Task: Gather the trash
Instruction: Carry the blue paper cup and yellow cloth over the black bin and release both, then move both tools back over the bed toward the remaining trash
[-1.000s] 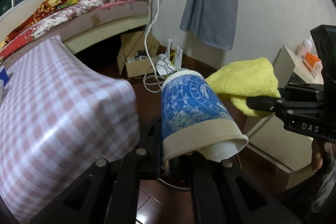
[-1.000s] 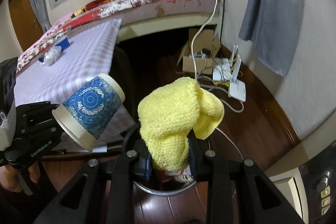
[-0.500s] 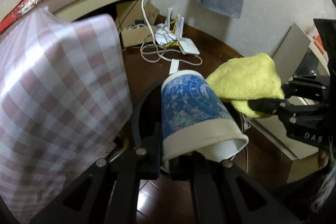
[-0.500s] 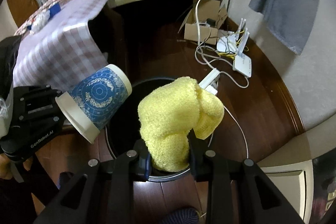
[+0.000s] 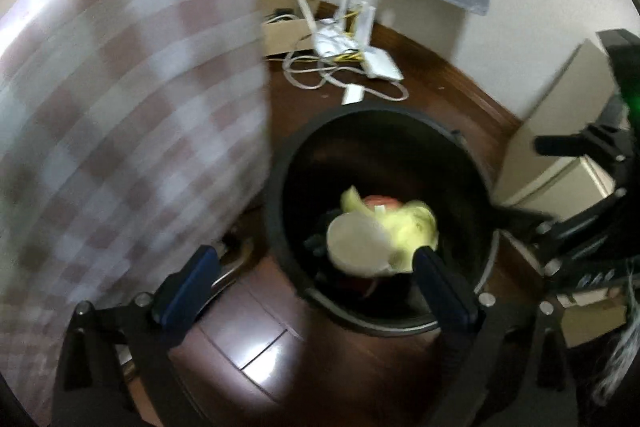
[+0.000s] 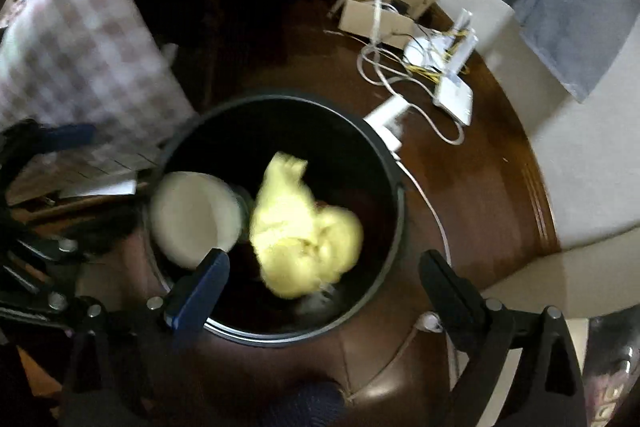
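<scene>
Both hand-held grippers, left (image 5: 316, 273) & right (image 6: 324, 281), wide open, empty, over bin (image 6: 384, 155).

The left hand-held gripper (image 5: 316, 269) has its jaws spread wide, the blue-padded fingers (image 5: 188, 283) far apart with nothing between them, and it points steeply downward. The right hand-held gripper (image 6: 324, 277) is spread just as wide, its fingers (image 6: 200, 289) empty, and tilts down in the same way. In the left wrist view the right one's black body shows at the right edge; in the right wrist view the left one's body sits at the left edge.
</scene>
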Available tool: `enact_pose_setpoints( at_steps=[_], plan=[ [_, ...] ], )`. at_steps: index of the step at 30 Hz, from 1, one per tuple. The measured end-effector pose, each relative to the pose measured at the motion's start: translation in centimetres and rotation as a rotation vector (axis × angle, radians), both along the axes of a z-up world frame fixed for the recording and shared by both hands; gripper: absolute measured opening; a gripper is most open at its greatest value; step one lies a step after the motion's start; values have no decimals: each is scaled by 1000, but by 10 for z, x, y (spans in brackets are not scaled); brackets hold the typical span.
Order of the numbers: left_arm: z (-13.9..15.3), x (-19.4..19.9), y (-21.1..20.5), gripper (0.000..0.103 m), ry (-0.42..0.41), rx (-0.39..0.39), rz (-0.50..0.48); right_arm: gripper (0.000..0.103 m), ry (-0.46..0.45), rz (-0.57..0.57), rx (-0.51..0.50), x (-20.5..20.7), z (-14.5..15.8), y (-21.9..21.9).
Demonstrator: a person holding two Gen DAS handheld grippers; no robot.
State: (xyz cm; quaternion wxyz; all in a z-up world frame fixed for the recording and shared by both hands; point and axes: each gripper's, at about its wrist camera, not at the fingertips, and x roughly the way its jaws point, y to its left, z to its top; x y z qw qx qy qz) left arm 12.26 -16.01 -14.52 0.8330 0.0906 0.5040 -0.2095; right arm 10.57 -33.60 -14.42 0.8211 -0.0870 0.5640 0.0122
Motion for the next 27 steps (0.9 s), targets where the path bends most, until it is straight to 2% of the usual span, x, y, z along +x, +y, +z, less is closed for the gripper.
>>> enact_pose_setpoints(
  at_steps=[2, 12, 27],
  plan=[
    [1, -2, 6, 99, -16, 8, 23, 102, 4, -19, -9, -1, 1, -5],
    [20, -5, 21, 100, -94, 13, 88, 102, -11, -2, -13, -4, 8, 3],
    [61, -17, 28, 102, -166, -22, 99, 102, -92, 26, 7, -15, 46, 17]
  ],
)
